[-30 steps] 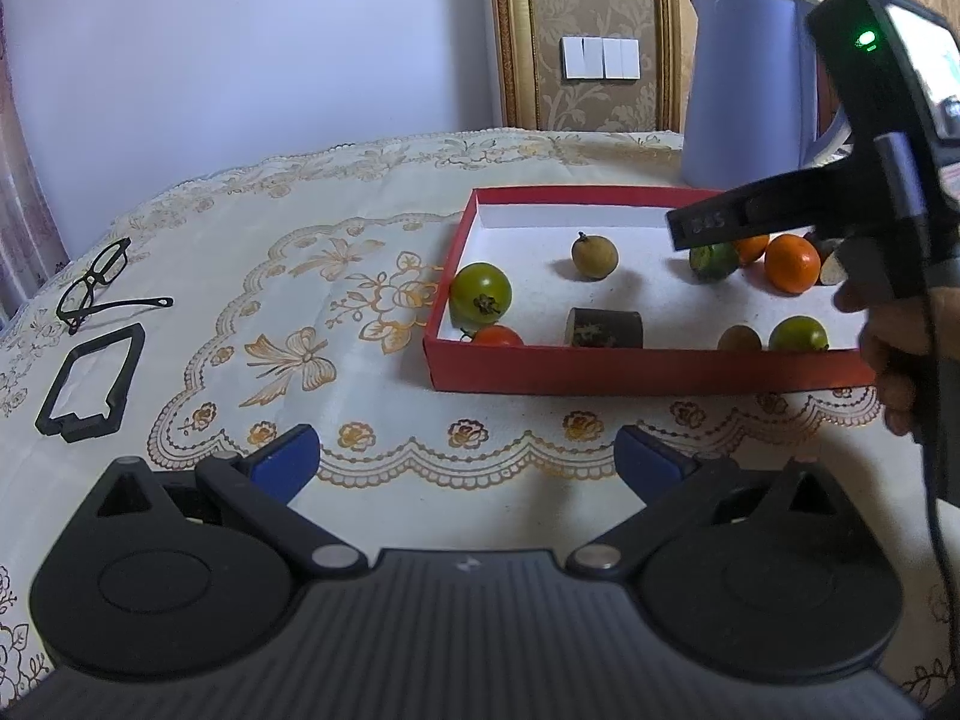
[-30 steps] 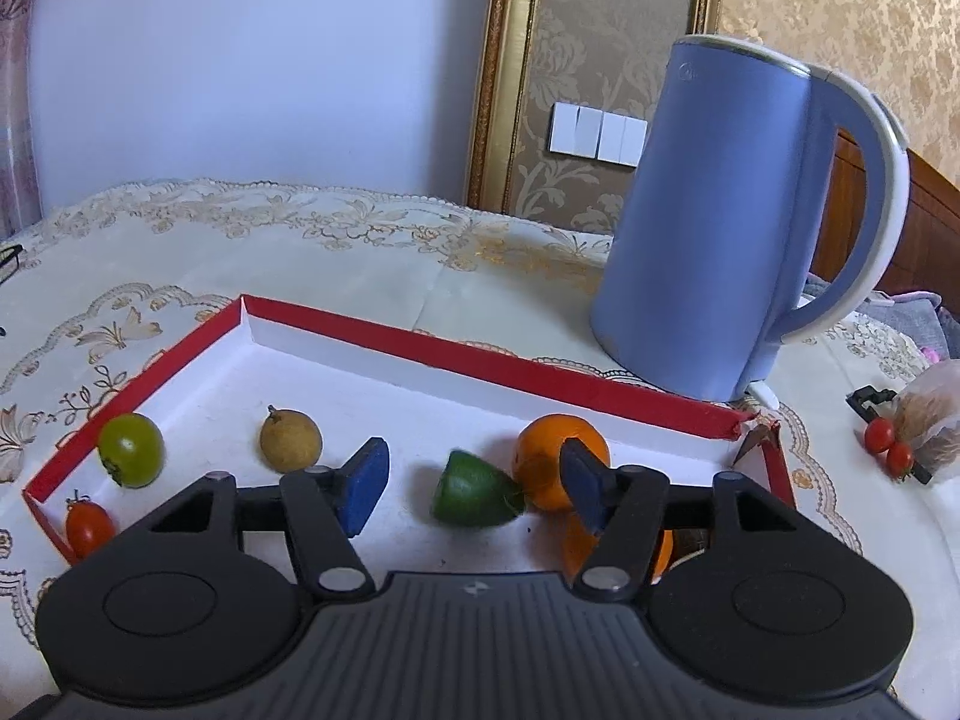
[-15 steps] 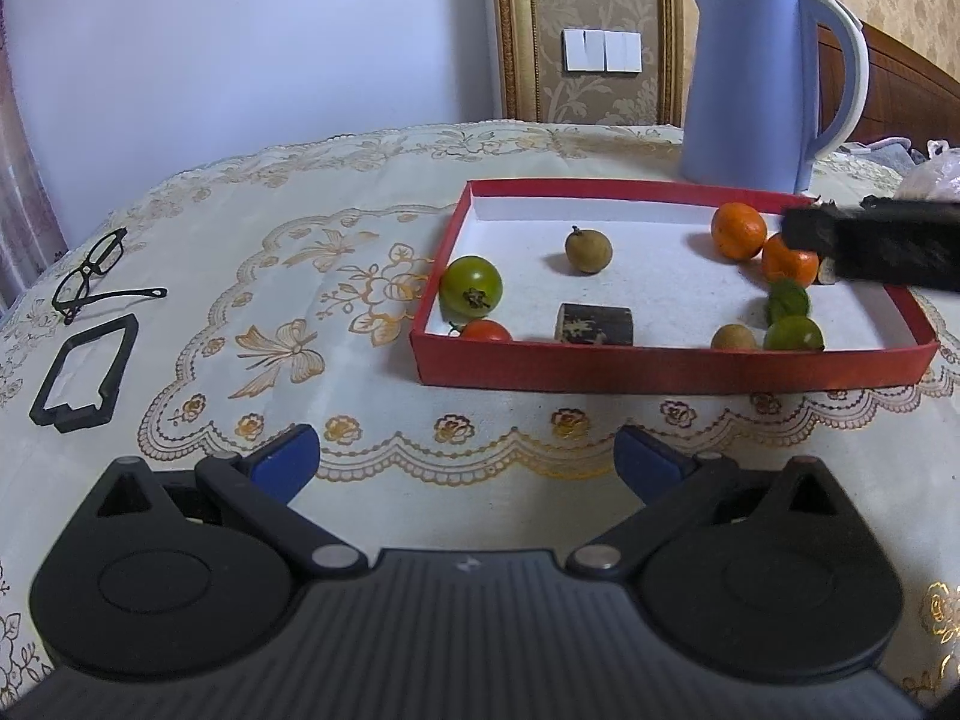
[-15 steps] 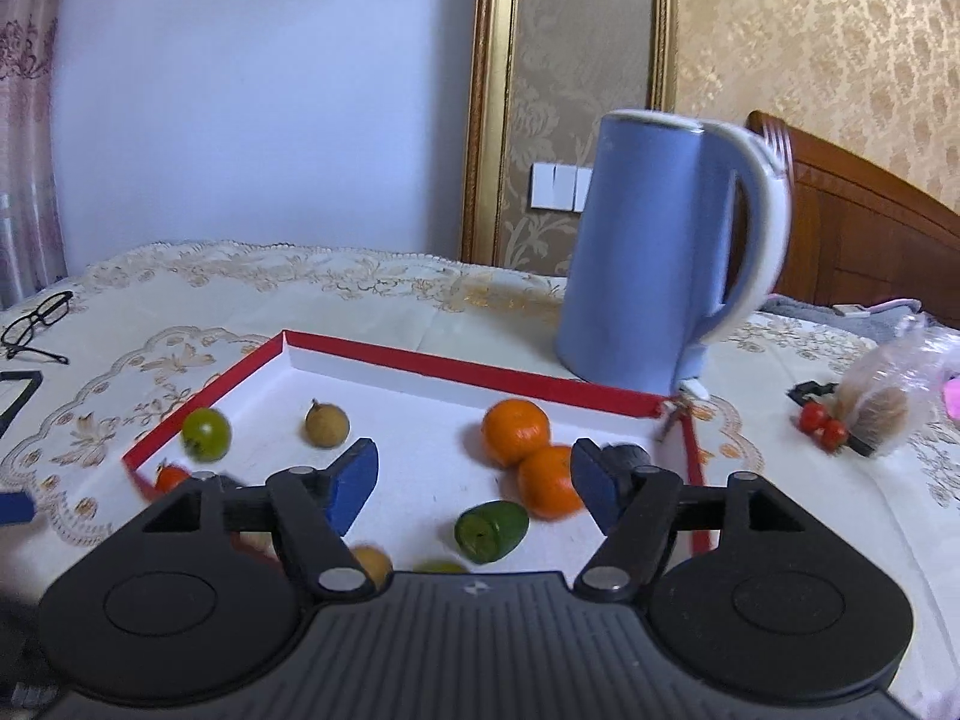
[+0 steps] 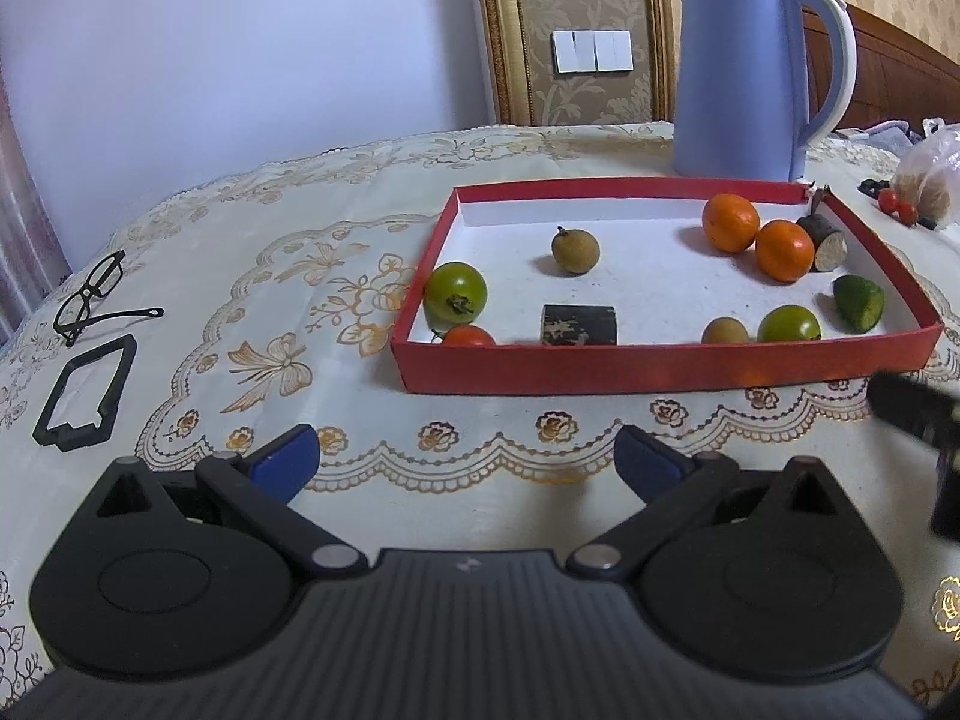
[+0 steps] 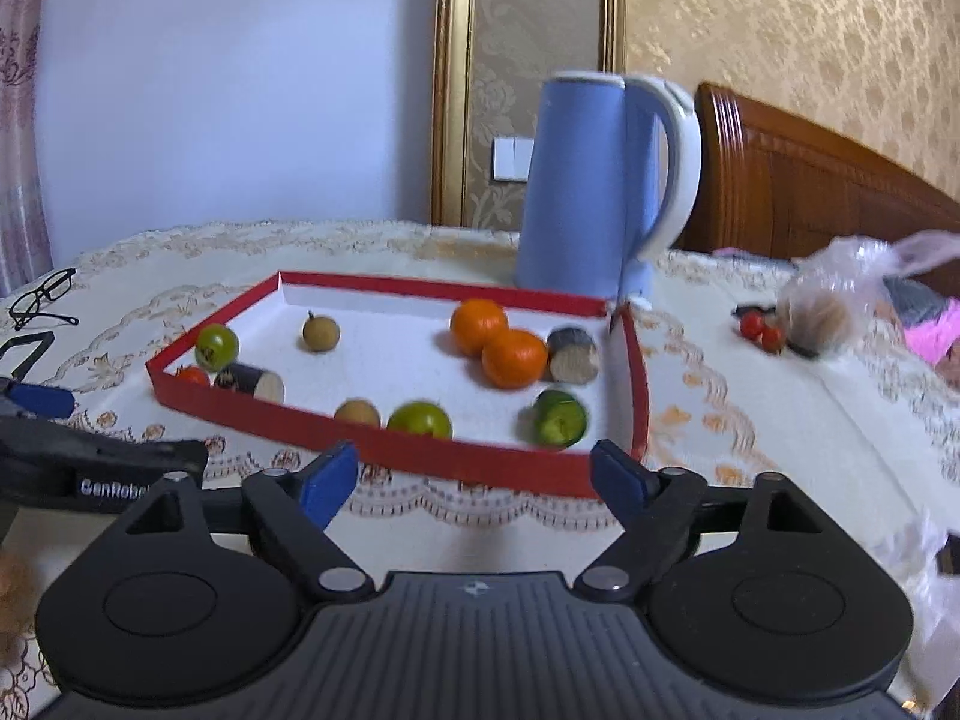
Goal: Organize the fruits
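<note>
- Right wrist view shows my right gripper [image 6: 474, 480] in front of the near wall of the red tray [image 6: 480, 461]; its jaws have just been opening and now stand spread, with nothing between them.
- My left gripper [image 5: 465, 459] hangs over the tablecloth [image 5: 270, 276] before the tray, also spread wide and empty.
- All the fruits lie inside the tray, none in a grip.
- Count, as I see it: two oranges [image 5: 729, 222] touching each other, two green tomatoes [image 5: 456, 294], one red tomato [image 5: 469, 336], two small brown round fruits [image 5: 576, 250], one lime piece [image 5: 859, 303], and two dark cane-like pieces [image 5: 579, 325].
- Risk one: the oranges touch each other, and the second one touches a cane piece, so I think that a finger pushed between them may roll the neighbour away.
- Risk two: the red tomato sits tight in the near corner (half hidden behind the wall), so a jaw may catch the tray wall and drag the light tray.
- Risk three: the blue kettle [image 6: 600, 180] stands just behind the tray; a far reach could bump it.
- Risk four: soft tomatoes may be squashed if I press too hard.
</note>
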The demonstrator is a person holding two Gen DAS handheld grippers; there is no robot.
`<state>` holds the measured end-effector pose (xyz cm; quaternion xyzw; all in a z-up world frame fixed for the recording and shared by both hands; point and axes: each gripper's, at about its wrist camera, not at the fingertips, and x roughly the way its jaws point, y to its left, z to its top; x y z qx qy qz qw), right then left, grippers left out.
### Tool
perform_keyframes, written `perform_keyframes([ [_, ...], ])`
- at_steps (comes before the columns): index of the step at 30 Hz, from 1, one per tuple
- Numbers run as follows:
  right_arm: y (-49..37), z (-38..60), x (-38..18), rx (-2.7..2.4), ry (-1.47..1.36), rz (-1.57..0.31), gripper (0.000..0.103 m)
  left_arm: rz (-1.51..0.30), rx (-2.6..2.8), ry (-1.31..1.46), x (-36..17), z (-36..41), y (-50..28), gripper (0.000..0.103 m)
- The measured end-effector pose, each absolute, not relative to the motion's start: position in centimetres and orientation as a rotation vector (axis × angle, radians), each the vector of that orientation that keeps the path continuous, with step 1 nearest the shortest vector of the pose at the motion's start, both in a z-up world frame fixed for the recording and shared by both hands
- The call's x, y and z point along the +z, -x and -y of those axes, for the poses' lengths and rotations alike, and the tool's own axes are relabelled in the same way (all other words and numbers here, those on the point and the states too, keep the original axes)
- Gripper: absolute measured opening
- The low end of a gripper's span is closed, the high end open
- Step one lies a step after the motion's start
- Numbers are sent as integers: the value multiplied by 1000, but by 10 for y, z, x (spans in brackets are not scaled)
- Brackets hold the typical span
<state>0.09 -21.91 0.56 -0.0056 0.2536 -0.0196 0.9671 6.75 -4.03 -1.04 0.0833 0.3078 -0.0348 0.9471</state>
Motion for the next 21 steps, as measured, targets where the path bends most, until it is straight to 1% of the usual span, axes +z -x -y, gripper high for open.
perform_keyframes([
  [15, -4, 215, -11, -66, 57, -584, 88, -642, -94, -172, -12, 45, -70, 103],
  [16, -5, 214, -12, -66, 61, -589, 88, -637, -92, -174, -12, 46, -69, 103],
  [19, -5, 213, -14, -65, 68, -594, 94, -625, -91, -180, -11, 46, -67, 103],
  [21, -6, 212, -14, -66, 71, -594, 95, -627, -109, -176, -11, 44, -68, 103],
])
